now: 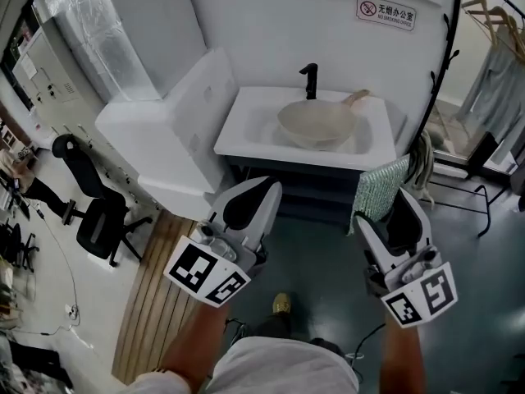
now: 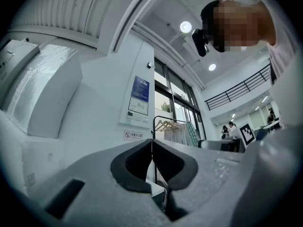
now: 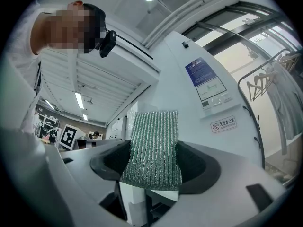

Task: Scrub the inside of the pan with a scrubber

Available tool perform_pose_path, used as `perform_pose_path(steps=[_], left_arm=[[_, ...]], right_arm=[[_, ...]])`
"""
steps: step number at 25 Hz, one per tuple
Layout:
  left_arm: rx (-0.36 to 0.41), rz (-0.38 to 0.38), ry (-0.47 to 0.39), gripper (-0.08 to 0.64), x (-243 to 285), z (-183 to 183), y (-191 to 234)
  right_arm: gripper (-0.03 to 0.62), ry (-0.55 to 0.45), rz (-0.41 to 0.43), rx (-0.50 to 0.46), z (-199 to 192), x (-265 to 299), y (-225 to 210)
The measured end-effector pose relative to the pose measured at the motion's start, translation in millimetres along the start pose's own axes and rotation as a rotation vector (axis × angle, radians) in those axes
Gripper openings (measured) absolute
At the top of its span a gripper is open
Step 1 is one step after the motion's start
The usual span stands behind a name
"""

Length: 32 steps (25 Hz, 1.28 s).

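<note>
A small white sign (image 1: pixel 385 11) on the wall (image 1: pixel 262 23) above the sink (image 1: pixel 246 130) shows a red no-smoking circle and the words 无烟办公室. A blue poster (image 3: pixel 207 79) higher up has print too tiny to read.

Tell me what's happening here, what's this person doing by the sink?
A person stands back from the white sink, a hand-held gripper in each hand. The right hand-held gripper is shut on a green scrubber; the left hand-held gripper is shut with nothing in it. The pan sits in the sink below the black faucet, not yet touched.
</note>
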<state>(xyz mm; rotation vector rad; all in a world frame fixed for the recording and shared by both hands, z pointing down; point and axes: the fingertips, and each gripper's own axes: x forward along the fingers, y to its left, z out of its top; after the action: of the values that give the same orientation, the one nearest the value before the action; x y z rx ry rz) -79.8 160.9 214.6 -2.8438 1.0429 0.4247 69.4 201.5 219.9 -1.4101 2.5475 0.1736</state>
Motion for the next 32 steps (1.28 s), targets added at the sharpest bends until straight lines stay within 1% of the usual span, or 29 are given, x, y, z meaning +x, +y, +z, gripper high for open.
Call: perform_pose_path(steps=[6,10,16,22,32], left_arm=[[-0.012,-0.027,-0.009,0.017,30.4,-1.4,66.4],[-0.018,-0.040,-0.011,0.017,43.6,-3.7,98.3],[-0.035,-0.044,-0.008,0.017,56.7,-13.1,129.0],[-0.040,-0.039,0.006,0.017,75.5,-25.5,153.0],[-0.020,-0.002,0.029,0.017,129.5,-45.1,195.6]], right_arm=[[0.304,0.006,-0.033,-0.011,-10.8,61.2,-19.1],[0.304,0.018,-0.049,-0.025,-16.3,89.5,-27.6],[0.304,0.043,-0.062,-0.047,-24.2,116.3,-39.0],[0.304,0.052,-0.063,-0.052,-34.9,140.4,-59.8],[0.304,0.035,-0.041,-0.050,-44.9,188.7,-119.4]])
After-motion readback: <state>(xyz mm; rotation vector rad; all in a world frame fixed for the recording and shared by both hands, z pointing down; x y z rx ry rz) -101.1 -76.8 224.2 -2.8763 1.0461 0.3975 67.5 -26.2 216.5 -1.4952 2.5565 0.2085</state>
